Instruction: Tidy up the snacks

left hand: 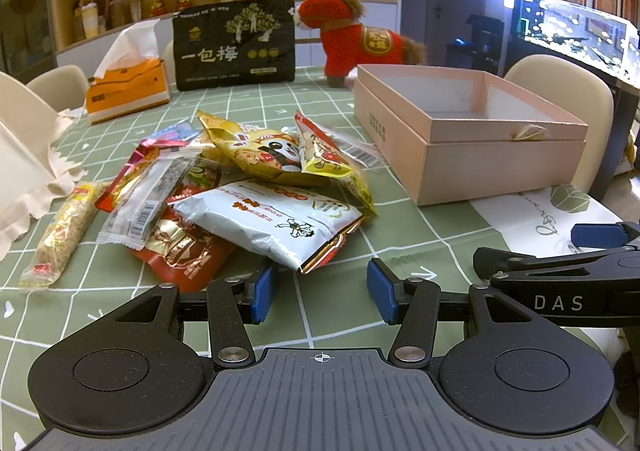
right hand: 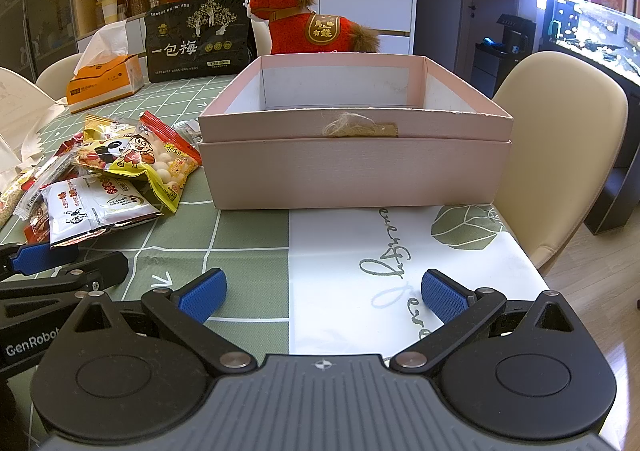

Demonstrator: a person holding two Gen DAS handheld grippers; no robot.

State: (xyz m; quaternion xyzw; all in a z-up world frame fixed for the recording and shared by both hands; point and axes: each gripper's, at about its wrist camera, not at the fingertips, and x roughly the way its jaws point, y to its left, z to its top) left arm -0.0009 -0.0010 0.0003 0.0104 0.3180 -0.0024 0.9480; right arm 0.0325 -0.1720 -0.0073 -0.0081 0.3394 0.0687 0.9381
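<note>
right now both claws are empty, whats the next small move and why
Probably ease the left claw forward onto the white snack packet. That packet lies nearest its open pads on top of the snack pile, and the pink box beside the pile looks empty and open, ready to receive it.

Much of the snack pile lies overlapped: the red packet shows only its lower part beneath the white packet, and a green wrapper peeks out too little to read. The pink box hides its own floor behind the near wall in the right wrist view, and covers the plush horse from the chest down. The crumpled cream paper is cut by the left edge. Small print on the black pouch is perhaps legible nearer, not here.
</note>
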